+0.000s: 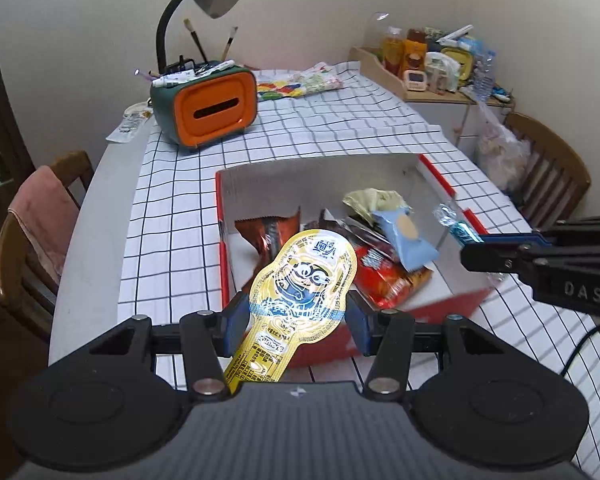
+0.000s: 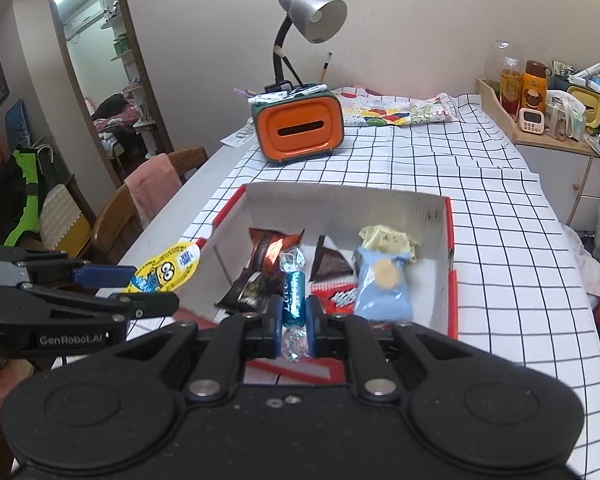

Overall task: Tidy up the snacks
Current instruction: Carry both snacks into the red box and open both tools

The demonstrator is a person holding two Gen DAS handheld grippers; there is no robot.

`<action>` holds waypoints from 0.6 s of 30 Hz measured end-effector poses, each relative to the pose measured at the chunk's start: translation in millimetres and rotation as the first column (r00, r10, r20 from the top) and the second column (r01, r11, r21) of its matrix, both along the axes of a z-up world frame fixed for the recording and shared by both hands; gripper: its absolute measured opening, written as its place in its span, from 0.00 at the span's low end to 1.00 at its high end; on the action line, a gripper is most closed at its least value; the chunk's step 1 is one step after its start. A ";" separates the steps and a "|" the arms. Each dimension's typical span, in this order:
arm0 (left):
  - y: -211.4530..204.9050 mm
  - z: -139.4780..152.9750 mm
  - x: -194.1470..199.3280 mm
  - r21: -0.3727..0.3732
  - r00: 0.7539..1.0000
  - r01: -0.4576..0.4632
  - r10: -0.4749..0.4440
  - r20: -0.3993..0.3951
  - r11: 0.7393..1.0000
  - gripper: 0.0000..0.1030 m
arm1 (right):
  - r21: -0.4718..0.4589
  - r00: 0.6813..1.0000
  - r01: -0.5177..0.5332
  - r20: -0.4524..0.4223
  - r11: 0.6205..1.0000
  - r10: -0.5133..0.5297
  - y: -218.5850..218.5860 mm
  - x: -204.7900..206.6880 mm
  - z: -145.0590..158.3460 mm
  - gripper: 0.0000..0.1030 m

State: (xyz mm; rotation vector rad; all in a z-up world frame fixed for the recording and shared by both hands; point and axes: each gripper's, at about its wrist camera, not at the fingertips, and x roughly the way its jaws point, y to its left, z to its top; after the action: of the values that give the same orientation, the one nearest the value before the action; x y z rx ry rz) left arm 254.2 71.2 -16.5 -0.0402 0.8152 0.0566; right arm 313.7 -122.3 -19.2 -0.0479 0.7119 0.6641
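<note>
Snacks are being held above the box (image 2: 452, 240): yellow pouch (image 1: 304, 280) clamped in left tool (image 1: 296, 318), teal candy (image 2: 294, 294) in right tool (image 2: 294, 322). Slippery wrappers are risking slipping out beside the box.

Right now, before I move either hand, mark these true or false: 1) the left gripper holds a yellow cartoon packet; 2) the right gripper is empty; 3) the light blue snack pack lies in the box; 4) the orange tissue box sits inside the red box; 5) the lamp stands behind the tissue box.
1) The left gripper holds the yellow cartoon packet: true.
2) False: the right gripper is shut on a teal foil candy.
3) The light blue snack pack lies in the red box: true.
4) False: the orange tissue box stands on the checked tablecloth, beyond the box.
5) The lamp rises behind it: true.
</note>
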 end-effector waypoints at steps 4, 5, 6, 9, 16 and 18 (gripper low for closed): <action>5.5 -4.3 25.1 -0.001 0.999 -0.031 0.031 -0.024 1.000 0.50 | -0.043 1.000 -0.001 -0.005 0.999 0.001 5.4 18.8 -5.4 0.10; 6.7 -5.7 31.7 -0.001 0.999 -0.038 0.038 -0.032 0.999 0.50 | -0.052 1.000 0.001 -0.014 0.999 -0.001 6.6 24.0 -8.2 0.10; 7.5 -6.9 37.1 0.001 0.998 -0.042 0.042 -0.038 0.999 0.50 | -0.059 1.000 0.002 -0.024 0.998 -0.004 7.7 30.0 -11.2 0.10; 9.5 -8.6 53.4 0.012 0.997 -0.058 0.059 -0.047 0.998 0.50 | -0.088 0.999 0.005 -0.035 0.996 -0.008 12.4 46.4 -18.2 0.10; 10.7 -21.3 86.0 0.020 0.991 -0.076 0.078 -0.109 0.997 0.50 | -0.132 0.998 -0.012 -0.070 0.991 0.003 22.8 77.7 -38.0 0.10; 9.3 -26.6 92.6 0.015 0.989 -0.069 0.070 -0.131 0.998 0.50 | -0.146 0.996 -0.025 -0.089 0.989 0.012 26.3 84.9 -45.4 0.10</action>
State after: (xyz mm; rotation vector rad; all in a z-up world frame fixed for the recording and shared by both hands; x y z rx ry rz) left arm 346.8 80.5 -43.1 -0.0556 0.9450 0.1305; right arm 398.6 -96.0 -64.6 -0.1619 0.8452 0.6333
